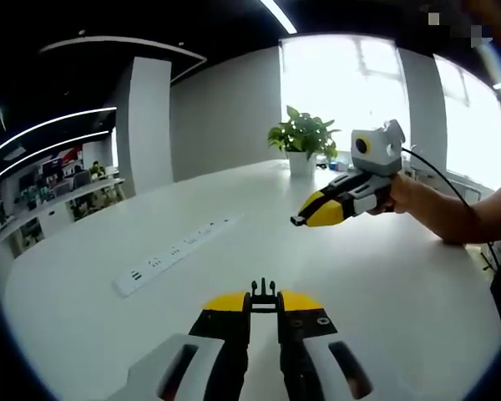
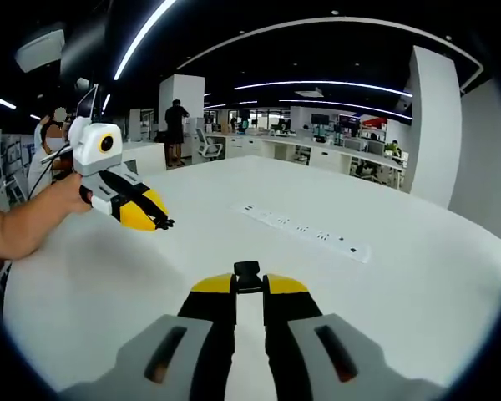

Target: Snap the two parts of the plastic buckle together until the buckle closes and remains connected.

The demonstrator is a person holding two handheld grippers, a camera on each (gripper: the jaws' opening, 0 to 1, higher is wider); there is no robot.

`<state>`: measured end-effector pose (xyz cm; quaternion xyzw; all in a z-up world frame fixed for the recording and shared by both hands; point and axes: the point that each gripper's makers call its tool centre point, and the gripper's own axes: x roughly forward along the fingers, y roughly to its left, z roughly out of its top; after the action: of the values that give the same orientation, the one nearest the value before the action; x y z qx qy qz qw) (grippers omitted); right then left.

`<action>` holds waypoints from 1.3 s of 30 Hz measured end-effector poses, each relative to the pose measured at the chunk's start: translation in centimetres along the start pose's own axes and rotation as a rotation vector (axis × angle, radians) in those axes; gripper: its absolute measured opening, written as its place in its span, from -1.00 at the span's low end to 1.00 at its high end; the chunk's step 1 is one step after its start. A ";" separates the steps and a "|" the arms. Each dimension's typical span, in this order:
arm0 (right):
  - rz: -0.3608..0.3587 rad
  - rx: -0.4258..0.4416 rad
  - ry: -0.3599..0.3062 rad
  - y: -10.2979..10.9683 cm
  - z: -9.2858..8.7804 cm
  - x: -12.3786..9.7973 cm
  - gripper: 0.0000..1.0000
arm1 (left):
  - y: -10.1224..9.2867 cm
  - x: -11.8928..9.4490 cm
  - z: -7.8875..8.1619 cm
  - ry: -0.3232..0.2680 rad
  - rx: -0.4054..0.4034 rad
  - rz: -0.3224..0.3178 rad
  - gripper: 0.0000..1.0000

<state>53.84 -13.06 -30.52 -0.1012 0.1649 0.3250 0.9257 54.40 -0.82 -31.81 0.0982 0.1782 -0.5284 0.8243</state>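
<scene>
Left gripper view, own gripper: the left gripper [image 1: 263, 302] is seen at 6 o'clock, jaws drawn together on the pronged buckle part [image 1: 263, 291], whose prongs project forward past the tips.
Left gripper view, other gripper: the right gripper [image 1: 299, 220] is held in a hand [image 1: 405, 197] at 2 o'clock, well apart, above the white surface [image 1: 384, 284]; a small dark piece is pinched at its tip.
Left gripper view, surroundings: a power strip [image 1: 174, 255] lies at 10 o'clock; a potted plant [image 1: 302, 138] stands at 12 o'clock.
Right gripper view, own gripper: the right gripper is seen at 6 o'clock, jaws clamped on the socket buckle part [image 2: 247, 272], its open end facing forward.
Right gripper view, other gripper: the left gripper is seen at 10 o'clock, pronged part at its tip.
Reason for hold: each part appears gripped by its rear so that mating ends stay free.
Task state: the halves are judged still unjoined, lifted clear of the surface; alignment tip to tip is needed.
</scene>
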 end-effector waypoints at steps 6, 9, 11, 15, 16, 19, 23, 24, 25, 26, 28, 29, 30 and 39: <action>0.005 0.002 -0.002 -0.4 0.0 0.3 -0.80 | -0.2 -0.2 -0.4 0.008 -0.014 0.001 -0.81; 0.009 0.000 -0.003 -0.2 0.0 0.3 -0.80 | -0.4 -0.5 -0.5 0.005 -0.014 0.003 -0.81; 0.010 -0.004 0.001 -0.1 -0.1 0.4 -0.80 | -0.5 -0.6 -0.5 0.003 -0.022 -0.001 -0.81; 0.015 -0.009 0.009 0.2 -0.3 0.5 -0.80 | -1.1 -0.9 -0.3 -0.009 -0.047 -0.025 -0.81; 0.017 -0.008 0.011 0.3 -0.4 0.5 -0.80 | -1.1 -0.9 -0.4 -0.007 -0.040 -0.017 -0.81; 0.018 -0.008 0.018 0.6 -0.7 0.4 -0.80 | -1.4 -1.1 -0.5 -0.004 -0.040 -0.018 -0.81; 0.017 -0.004 0.012 0.4 -0.6 0.3 -0.80 | -2.2 -1.4 -0.6 -0.004 -0.046 -0.021 -0.81; 0.016 -0.003 0.011 0.4 -0.6 0.3 -0.80 | -2.2 -1.4 -0.8 0.002 -0.046 -0.018 -0.81; 0.015 -0.002 0.009 0.3 -0.6 0.3 -0.80 | -2.2 -1.4 -0.8 -0.001 -0.048 -0.018 -0.81; 0.016 0.000 0.008 0.2 -0.6 0.2 -0.80 | -2.1 -1.4 -0.8 -0.001 -0.051 -0.022 -0.81; 0.014 -0.001 0.006 0.3 -0.6 0.0 -0.80 | -2.1 -1.3 -0.8 0.001 -0.048 -0.020 -0.81; 0.013 -0.001 0.006 0.5 -0.6 -0.3 -0.80 | -2.2 -1.3 -0.8 0.001 -0.047 -0.019 -0.81; 0.013 -0.002 0.006 0.5 -0.6 -0.4 -0.80 | -2.4 -1.4 -0.8 0.001 -0.047 -0.021 -0.81; 0.011 -0.005 0.002 0.9 -0.7 -1.1 -0.80 | -3.1 -1.5 -0.7 -0.001 -0.027 -0.020 -0.81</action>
<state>52.30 -13.16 -30.88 -0.1029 0.1656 0.3304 0.9235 50.91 -0.65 -31.83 0.0851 0.1858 -0.5343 0.8202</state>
